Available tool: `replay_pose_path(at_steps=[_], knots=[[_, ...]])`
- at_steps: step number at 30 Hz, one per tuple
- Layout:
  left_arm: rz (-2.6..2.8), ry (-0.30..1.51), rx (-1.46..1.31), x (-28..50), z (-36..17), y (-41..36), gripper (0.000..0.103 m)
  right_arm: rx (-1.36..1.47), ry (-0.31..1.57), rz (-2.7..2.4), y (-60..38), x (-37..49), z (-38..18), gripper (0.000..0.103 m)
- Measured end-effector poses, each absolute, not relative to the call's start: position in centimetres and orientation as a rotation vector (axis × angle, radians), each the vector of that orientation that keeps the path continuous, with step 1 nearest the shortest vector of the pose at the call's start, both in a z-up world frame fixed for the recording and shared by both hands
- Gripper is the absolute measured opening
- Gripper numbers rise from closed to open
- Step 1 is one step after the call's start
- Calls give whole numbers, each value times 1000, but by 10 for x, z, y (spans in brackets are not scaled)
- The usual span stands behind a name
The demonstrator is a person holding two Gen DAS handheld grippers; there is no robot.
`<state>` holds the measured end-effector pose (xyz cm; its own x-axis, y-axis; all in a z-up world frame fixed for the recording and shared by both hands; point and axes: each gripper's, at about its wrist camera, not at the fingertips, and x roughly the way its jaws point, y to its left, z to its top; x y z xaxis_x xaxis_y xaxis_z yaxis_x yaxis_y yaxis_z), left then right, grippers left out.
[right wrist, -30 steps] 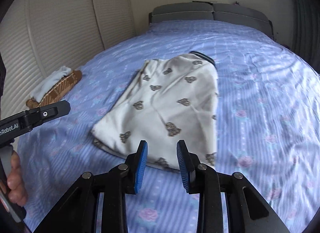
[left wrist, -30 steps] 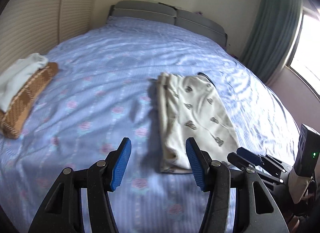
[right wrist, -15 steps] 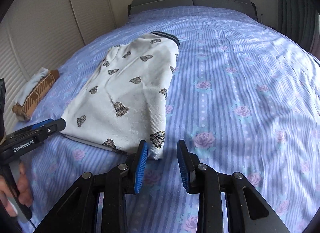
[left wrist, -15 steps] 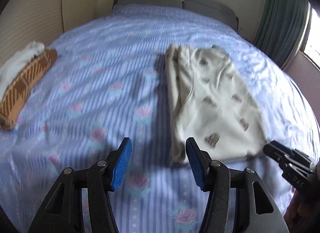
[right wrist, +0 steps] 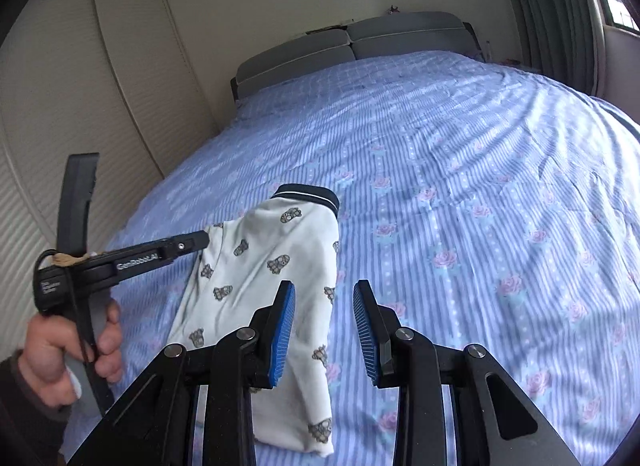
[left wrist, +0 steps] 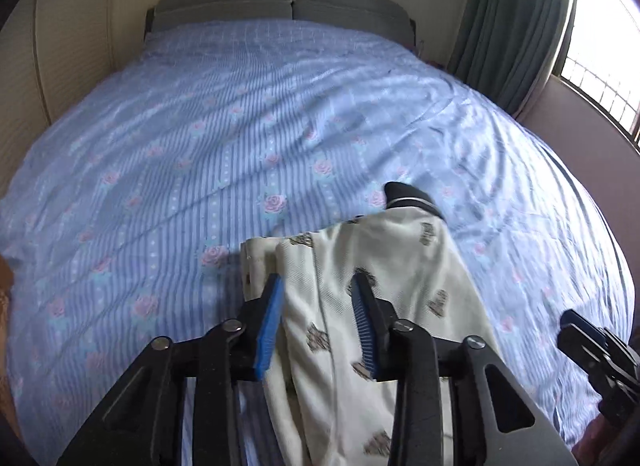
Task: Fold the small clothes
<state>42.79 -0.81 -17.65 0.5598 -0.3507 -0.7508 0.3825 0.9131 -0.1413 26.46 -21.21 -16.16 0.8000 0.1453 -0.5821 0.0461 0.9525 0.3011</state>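
Observation:
A small cream garment with a bear print and a dark striped waistband [left wrist: 404, 278] [right wrist: 272, 266] lies folded lengthwise on the blue flowered bed. My left gripper [left wrist: 318, 322] is open right above the garment's near left part, jaws astride its folded edge. It also shows in the right wrist view [right wrist: 200, 242], over the garment's left edge. My right gripper [right wrist: 324, 330] is open above the garment's near right edge. It shows at the right edge of the left wrist view [left wrist: 572, 326]. Neither holds cloth.
The bed sheet [left wrist: 240, 137] stretches to a grey headboard [left wrist: 280, 5]. A ribbed wardrobe wall [right wrist: 80, 105] stands on the left. Green curtains [left wrist: 508, 17] and a window [left wrist: 600, 45] are on the right. A hand [right wrist: 60, 354] grips the left tool.
Both grippers have moved forward and down over the garment's near end. The left one now straddles its left edge. The brown plaid item has left both views.

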Motion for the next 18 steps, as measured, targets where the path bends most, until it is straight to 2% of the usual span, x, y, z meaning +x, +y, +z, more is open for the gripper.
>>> replay_pose_path(at_steps=[5, 8, 10, 14, 18], knots=[[-443, 928, 11, 450, -195, -9, 33, 349, 655, 62, -216, 274, -174, 32], [-458, 956, -42, 457, -204, -6, 23, 356, 670, 56, -218, 275, -184, 32], [-461, 964, -72, 458, -205, -3, 11, 368, 680, 49, -222, 275, -189, 32], [-444, 930, -93, 455, -189, 6, 5, 398, 683, 25, -233, 275, -193, 32], [-453, 905, -54, 456, -184, 7, 5, 405, 683, 20, -238, 278, -195, 32]])
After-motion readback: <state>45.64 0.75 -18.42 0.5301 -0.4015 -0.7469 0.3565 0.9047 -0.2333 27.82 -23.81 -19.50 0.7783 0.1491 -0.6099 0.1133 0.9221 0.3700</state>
